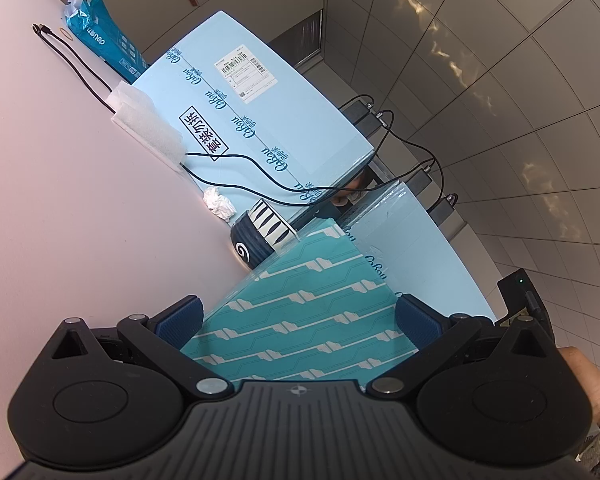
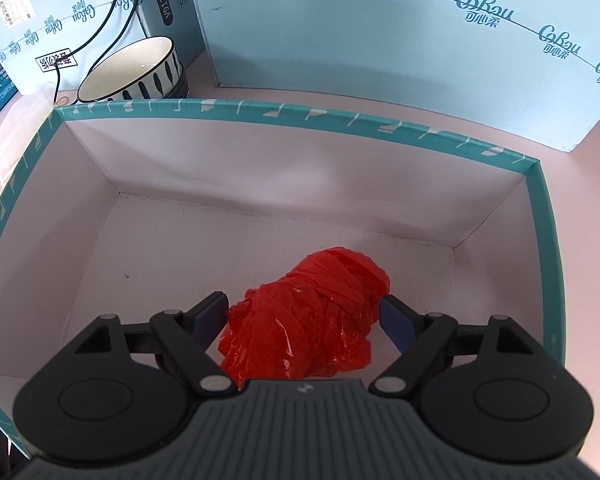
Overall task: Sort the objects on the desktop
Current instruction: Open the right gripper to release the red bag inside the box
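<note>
Your right hand-held gripper [image 2: 303, 316] sits inside the open teal rectangular cardboard box with white patterned rim [image 2: 340, 118], its blue pads spread wide on either side of a crumpled red plastic bag [image 2: 308, 320]. The bag lies on the box's white floor, toward the near right part; the right pad appears to touch it, but whether either pad presses it cannot be told. Your left hand-held gripper [image 1: 298, 320] is spread wide with its blue pads set against the two sides of a teal panel with a white stripe pattern [image 1: 300, 320], apparently that box's outer wall; it spans the panel and seems to hold it. Beyond the box on the pale pink surface [image 1: 80, 200] stands a white ceramic bowl with dark blue leaf markings [image 2: 136, 72] stacked in a second dark bowl. Near it lie a crumpled white tissue [image 1: 220, 204], a white foam block [image 1: 148, 124] and black cables [image 1: 236, 176]. Large pale blue cartons printed "CoRou" [image 2: 400, 48] stand behind, just past the box's far wall.
</note>
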The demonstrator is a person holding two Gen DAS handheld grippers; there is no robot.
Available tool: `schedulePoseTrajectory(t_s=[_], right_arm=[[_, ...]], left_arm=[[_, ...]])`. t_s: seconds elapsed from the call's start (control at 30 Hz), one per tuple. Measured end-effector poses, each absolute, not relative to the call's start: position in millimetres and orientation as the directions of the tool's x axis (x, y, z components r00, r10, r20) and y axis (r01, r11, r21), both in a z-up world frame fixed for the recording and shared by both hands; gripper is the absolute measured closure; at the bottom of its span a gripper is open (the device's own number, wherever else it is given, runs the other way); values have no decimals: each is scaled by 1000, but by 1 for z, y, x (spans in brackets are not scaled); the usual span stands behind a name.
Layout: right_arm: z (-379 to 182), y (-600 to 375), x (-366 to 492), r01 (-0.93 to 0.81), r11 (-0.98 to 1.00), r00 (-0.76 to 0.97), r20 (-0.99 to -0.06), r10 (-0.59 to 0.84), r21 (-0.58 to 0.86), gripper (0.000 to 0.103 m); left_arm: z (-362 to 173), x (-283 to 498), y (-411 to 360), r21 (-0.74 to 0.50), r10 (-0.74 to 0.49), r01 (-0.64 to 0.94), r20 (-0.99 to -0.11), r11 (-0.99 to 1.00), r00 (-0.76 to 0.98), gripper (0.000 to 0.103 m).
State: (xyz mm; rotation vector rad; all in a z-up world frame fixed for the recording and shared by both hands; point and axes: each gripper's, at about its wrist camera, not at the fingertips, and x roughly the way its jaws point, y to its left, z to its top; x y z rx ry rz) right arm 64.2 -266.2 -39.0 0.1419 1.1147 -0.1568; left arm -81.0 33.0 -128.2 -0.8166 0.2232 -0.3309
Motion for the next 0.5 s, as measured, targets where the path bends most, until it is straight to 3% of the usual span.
schedulePoseTrajectory(t_s=[0.5], right_arm=[[-35,-270,61,217,973,477,-879,-30,84,18]], left_arm=[[-128,-82,34,-742,-366,198,-69,641,928,0]])
